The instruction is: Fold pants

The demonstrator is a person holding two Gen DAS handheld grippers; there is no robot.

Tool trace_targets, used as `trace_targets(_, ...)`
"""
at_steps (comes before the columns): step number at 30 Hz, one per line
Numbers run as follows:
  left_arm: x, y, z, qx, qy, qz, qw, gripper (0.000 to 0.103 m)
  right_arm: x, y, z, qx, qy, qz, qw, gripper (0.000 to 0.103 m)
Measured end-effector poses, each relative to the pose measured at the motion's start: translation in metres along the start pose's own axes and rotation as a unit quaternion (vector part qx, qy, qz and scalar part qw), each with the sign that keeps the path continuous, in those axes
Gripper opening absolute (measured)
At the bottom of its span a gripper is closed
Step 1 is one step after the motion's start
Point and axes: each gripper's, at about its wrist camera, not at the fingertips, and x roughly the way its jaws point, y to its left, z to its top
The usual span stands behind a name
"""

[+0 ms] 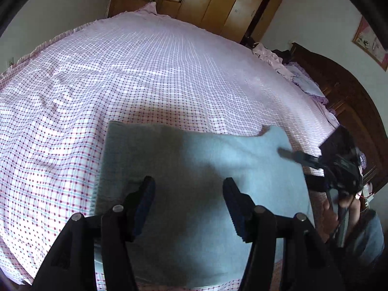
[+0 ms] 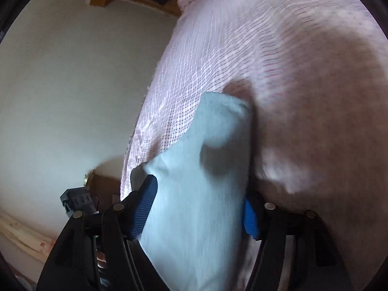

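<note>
1. Left wrist view: the pants (image 1: pixel 194 181), pale blue and folded into a flat rectangular pad, lie on the bed (image 1: pixel 145 77) near its close edge, on a pink-and-white checked sheet.
2. In the same view the left tongs (image 1: pixel 189 196) hang over the near half of the pants with their jaws apart; nothing sits between the blue pads, and the cloth below them lies flat and shaded.
3. At the right edge of this view the right tongs (image 1: pixel 291 155) reach in from the side, a dark finger over the far right corner of the pants; that corner stands up slightly from the sheet. A person's hand (image 1: pixel 344 206) grips the tool behind it, blurred.
4. Beyond the bed stand a wooden wardrobe (image 1: pixel 218 4), a dark wooden headboard (image 1: pixel 339 89) with purple bedding bunched against it, and a framed picture (image 1: pixel 371 41) on the wall.
5. Right wrist view: the frame is tilted and blurred. The pants (image 2: pixel 198 194) fill the gap between the jaws of the right tongs (image 2: pixel 198 208), and the cloth runs forward from there onto the bed (image 2: pixel 266 48).
6. The jaws here stand partly apart with the fabric between them. The left pad lies along the cloth's edge, the right pad is mostly hidden behind it, and I cannot tell whether they press on it.
</note>
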Motion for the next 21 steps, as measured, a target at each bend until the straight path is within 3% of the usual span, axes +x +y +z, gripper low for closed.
trace_targets(3, -0.001, 0.0, 0.001, 0.002, 0.0, -0.002, 1.0, 0.061, 0.001, 0.003, -0.004, -0.019, 0.003, 0.0, 1.0, 0.043)
trace_targets(4, -0.002, -0.002, 0.002, 0.005, -0.003, 0.002, 1.0, 0.061, 0.005, 0.004, -0.006, -0.016, -0.002, -0.001, 1.0, 0.027)
trace_targets(5, -0.003, -0.004, 0.004, 0.007, -0.006, 0.004, 0.9999, 0.061, 0.002, -0.002, -0.008, -0.008, -0.006, -0.009, 1.0, 0.002)
trace_targets(8, -0.003, -0.013, 0.011, 0.014, -0.01, 0.001, 0.9998, 0.061, -0.013, -0.007, -0.005, -0.012, -0.011, 0.013, 1.0, 0.002)
trace_targets(11, -0.002, -0.032, 0.023, 0.038, -0.016, 0.001, 0.9991, 0.061, -0.024, -0.007, 0.007, -0.025, -0.015, 0.008, 1.0, 0.002)
trace_targets(15, 0.009, -0.061, 0.041, 0.06, -0.021, 0.002, 0.998, 0.061, -0.055, -0.027, 0.037, -0.027, -0.02, -0.028, 0.999, 0.002)
trace_targets(21, 0.05, -0.115, 0.064, 0.082, -0.024, -0.004, 0.9963, 0.061, -0.146, -0.1, 0.087, 0.013, -0.067, -0.084, 0.994, 0.002)
